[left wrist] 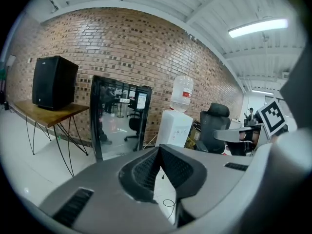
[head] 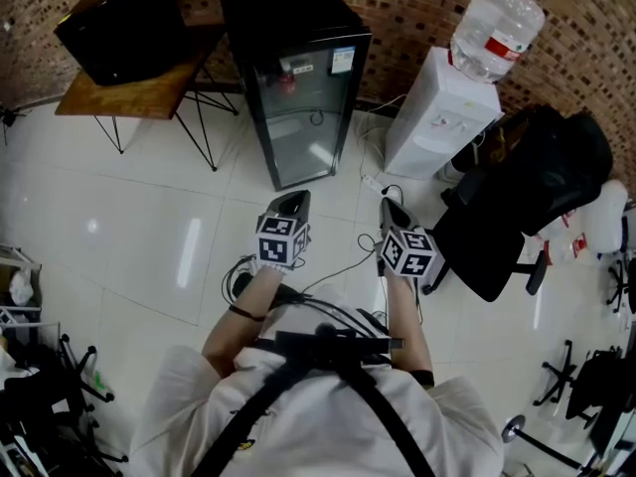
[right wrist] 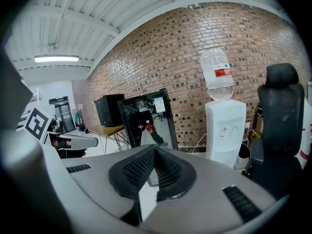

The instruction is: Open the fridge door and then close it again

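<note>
White glossy floor (head: 119, 237) runs back to a brick wall (head: 417, 8), and the black fridge (head: 298, 87) stands against that wall, straight ahead of the person. Its glass door (head: 301, 132) sits flush with the cabinet in the head view and in both gripper views, so it is closed. That fits a door waiting to be pulled and equally one already swung out and pushed home, and nothing here says which.

A black office chair (head: 517, 197) stands to the fridge's right, with a white water dispenser (head: 437, 117) between the two. A wooden bench (head: 139, 92) on wire legs carries a black box (head: 124, 23) to the left.

Nearer the person, the left gripper (head: 291, 205) and the right gripper (head: 390, 210) are held side by side, aimed towards the fridge and well short of it. Each has its jaws pressed together with nothing between them. A thin cable (head: 343, 266) loops over the floor below them.

My main worry is the door edge. Closed jaws cannot hook it, and they would likely skid across the smooth glass, perhaps knocking it hard. I cannot make out a handle, nor which side is hinged, so a pull could land on the wrong edge. A door that looks flush from here may also not be fully sealed. The dispenser stands close on the right and may crowd an arm working there. The loose cable could snag a foot on a step forward.
</note>
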Demonstrator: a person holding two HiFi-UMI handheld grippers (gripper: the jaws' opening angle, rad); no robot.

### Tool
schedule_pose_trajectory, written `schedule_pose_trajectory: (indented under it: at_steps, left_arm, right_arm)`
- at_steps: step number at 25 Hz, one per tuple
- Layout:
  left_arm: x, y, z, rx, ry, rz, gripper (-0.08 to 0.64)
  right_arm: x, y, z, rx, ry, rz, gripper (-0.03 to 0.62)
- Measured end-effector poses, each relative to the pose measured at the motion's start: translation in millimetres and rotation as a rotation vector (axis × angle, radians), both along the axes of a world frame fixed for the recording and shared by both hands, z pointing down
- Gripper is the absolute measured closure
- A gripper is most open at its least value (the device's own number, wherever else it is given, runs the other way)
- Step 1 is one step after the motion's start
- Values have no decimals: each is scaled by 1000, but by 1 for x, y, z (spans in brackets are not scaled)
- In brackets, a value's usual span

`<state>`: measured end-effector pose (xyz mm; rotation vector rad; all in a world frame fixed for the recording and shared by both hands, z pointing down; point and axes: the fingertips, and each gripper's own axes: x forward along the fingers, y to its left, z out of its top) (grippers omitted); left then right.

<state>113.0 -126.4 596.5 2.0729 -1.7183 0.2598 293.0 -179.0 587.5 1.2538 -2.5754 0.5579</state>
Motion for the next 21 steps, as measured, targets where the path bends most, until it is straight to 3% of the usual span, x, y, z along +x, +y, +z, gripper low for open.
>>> schedule_pose_trajectory:
  at_steps: [21]
  left_arm:
    - [-10,-5,-7,12,-2,-16,558]
  right_arm:
    - [-13,1,3,4,9,-24,592]
